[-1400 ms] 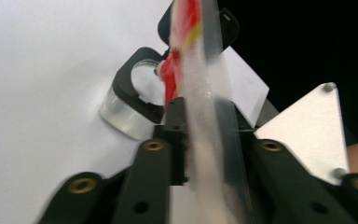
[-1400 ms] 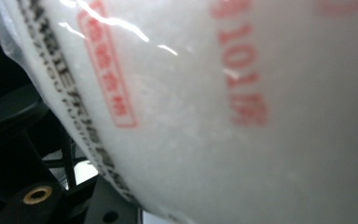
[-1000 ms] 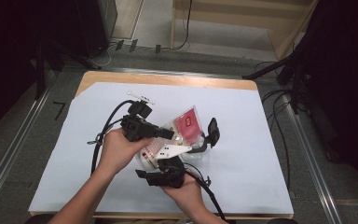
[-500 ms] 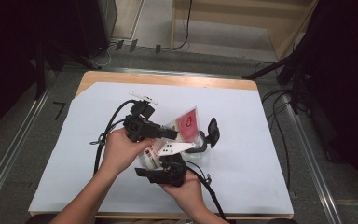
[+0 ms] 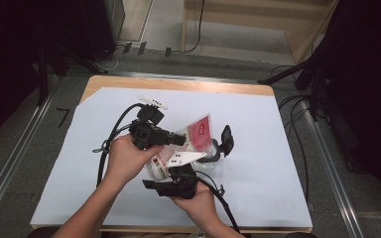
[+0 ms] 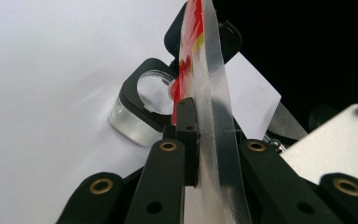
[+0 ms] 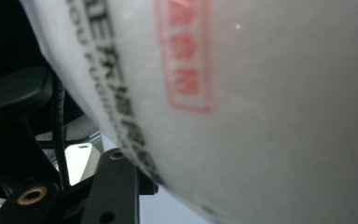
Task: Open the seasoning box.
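Two grippers on one clear bag (image 5: 198,135) above the middle of the white sheet (image 5: 278,148): the left gripper (image 5: 174,140) is clamped tight on the bag's flat sealed edge, the red print standing up past its jaws, while the right gripper (image 5: 218,148) sits half open around a clear jar (image 6: 137,112), jaws just easing wider. Risk here, I'd say: pull too hard and the slick film slips out, or the jar tips

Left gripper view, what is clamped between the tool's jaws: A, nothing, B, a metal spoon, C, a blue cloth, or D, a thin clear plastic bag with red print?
D: the left tool has its jaws closed edge-on against a thin clear plastic bag bearing red print.
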The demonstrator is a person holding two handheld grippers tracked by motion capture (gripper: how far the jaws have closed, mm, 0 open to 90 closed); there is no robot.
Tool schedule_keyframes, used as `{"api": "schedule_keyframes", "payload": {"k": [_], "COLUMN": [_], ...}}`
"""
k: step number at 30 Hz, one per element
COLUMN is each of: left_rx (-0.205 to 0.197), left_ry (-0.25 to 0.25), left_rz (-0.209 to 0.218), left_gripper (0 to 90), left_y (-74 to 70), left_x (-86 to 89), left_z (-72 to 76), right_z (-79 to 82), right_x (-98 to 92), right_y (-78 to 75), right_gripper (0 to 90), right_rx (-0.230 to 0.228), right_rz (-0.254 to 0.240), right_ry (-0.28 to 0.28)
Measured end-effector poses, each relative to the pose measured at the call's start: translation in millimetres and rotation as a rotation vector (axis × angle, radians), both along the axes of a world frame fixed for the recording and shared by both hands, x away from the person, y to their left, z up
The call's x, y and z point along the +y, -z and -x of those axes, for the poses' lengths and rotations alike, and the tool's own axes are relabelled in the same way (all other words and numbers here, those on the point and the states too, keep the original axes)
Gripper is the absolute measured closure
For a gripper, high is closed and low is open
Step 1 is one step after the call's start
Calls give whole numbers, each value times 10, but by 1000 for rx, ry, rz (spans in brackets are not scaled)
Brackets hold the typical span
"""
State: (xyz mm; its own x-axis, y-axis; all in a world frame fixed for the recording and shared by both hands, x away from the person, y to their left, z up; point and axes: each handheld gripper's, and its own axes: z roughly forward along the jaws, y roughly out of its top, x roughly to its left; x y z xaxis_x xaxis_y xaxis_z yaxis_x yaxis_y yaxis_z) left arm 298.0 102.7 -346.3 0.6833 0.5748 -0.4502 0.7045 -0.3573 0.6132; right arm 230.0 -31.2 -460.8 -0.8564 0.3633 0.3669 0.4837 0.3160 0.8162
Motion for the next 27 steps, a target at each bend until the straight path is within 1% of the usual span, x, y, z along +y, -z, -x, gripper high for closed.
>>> {"api": "schedule_keyframes", "payload": {"k": [3,4,5,7,8,9,11,13,14,16,17,19,20,22,23,24,25,27], "left_rx": [-5,-7,-7,-2,6,14,27,43,46,82,94,100,95,90,83,79,77,64], "left_ry": [-7,-9,-13,-8,-3,-2,6,9,13,9,13,16,12,20,18,12,18,19], "left_rz": [1,1,-3,-11,-7,-23,-35,-35,-39,-33,-30,-36,-28,-36,-46,-40,-36,-37], "left_gripper": [852,850,848,845,840,838,838,840,843,842,838,828,823,812,807,807,800,794], "left_y": [-6,-4,-3,-2,-5,-22,-51,-70,-83,-107,-110,-115,-104,-94,-95,-97,-96,-90], "left_x": [-20,-27,-39,-49,-49,-55,-63,-67,-60,-51,-45,-31,-32,-44,-49,-52,-47,-51], "left_z": [3,2,2,-19,-33,-60,-102,-141,-162,-200,-218,-231,-225,-219,-212,-201,-197,-191], "right_z": [1,-2,-7,-20,-28,-34,-47,-62,-72,-95,-102,-107,-108,-102,-102,-103,-103,-102], "right_x": [10,9,6,-4,-8,-7,-4,8,15,24,31,46,53,59,62,65,61,51], "right_y": [-7,-8,-8,-7,-10,-14,-36,-69,-87,-118,-125,-128,-124,-108,-101,-98,-98,-98], "right_gripper": [549,553,576,591,593,594,596,598,598,599,600,605,608,610,613,613,616,616], "right_rx": [-14,-17,-15,-12,-3,-1,6,-1,6,3,1,-4,-3,9,15,18,14,17], "right_rz": [16,18,17,16,15,14,13,20,21,25,24,24,17,-13,-24,-27,-31,-40], "right_ry": [11,16,17,15,13,12,6,2,2,3,2,0,-1,6,7,7,9,6]}}
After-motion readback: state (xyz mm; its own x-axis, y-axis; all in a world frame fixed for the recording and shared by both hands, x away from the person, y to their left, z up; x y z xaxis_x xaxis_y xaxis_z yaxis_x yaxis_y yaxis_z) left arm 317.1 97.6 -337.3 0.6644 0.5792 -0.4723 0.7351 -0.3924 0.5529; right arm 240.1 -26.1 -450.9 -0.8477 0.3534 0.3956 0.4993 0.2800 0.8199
